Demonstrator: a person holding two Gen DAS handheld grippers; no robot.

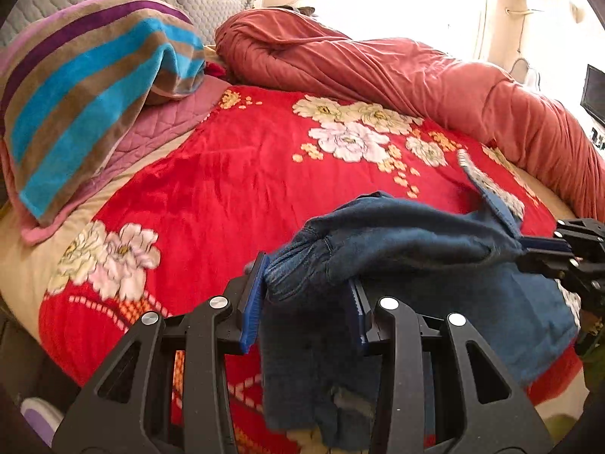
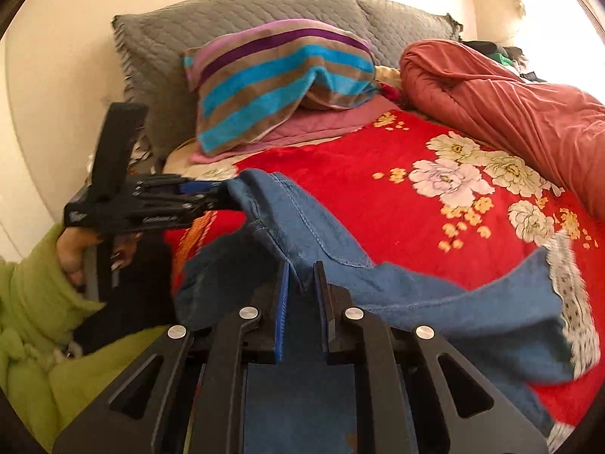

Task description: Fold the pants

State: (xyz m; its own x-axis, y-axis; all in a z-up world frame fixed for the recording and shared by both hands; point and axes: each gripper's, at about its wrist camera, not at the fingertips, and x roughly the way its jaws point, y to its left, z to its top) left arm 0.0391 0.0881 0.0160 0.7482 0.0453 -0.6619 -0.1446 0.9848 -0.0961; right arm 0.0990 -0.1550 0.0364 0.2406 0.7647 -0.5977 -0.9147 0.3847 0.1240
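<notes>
A bed covered by a red floral blanket (image 1: 234, 196) fills both views. At its left, toward the head, a striped towel (image 1: 94, 87) lies over a pink quilted pillow (image 1: 166, 121), with a grey quilted cushion (image 2: 245, 11) behind at the headboard. Along the far right edge a rust-coloured duvet (image 1: 397, 64) is rolled into a long heap. Blue denim pants (image 1: 397, 234) hang lifted above the near edge of the bed, stretched between the two tools. The left gripper (image 1: 306, 295), held by a hand (image 2: 72, 249) in a green sleeve (image 2: 34, 302), is clamped on a bunched, gathered end of the denim. The right gripper (image 2: 302, 291) is pinched tight on a flat fold of the fabric, and a cuff trimmed with spotted fleece (image 2: 571, 302) trails off to the right. The step in hand appears to be carrying the garment over to lay it out. To do it well, both grips should likely hold firm, keep the cloth taut and level, and lower it onto the bare red middle, clear of the towel and duvet.
</notes>
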